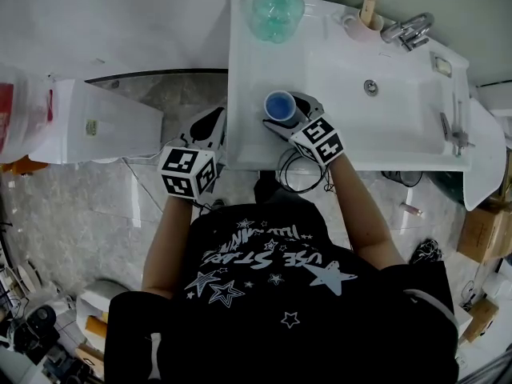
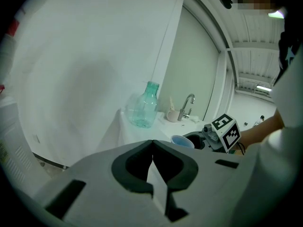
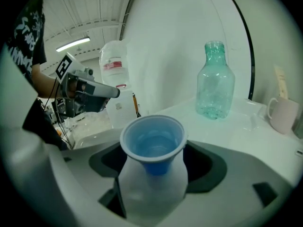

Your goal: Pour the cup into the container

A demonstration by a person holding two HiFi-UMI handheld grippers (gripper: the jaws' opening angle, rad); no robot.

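A blue plastic cup (image 1: 279, 106) stands upright on the white counter (image 1: 248, 70) left of the basin. My right gripper (image 1: 290, 112) sits around it. In the right gripper view the cup (image 3: 152, 143) is between the jaws with a dark gap on each side, so the gripper (image 3: 152, 171) is open. Whether the cup holds liquid I cannot tell. The container, a green glass bottle (image 1: 278, 10) (image 3: 215, 82), stands at the counter's far edge, beyond the cup. My left gripper (image 1: 210, 128) hovers off the counter's left edge, shut and empty (image 2: 152, 148).
The sink basin (image 1: 384, 102) with its faucet (image 1: 406, 30) lies to the right of the cup. A pink mug (image 1: 358, 24) stands by the faucet. A white box (image 1: 104, 122) and a red-labelled plastic jug (image 3: 113, 63) are on the left.
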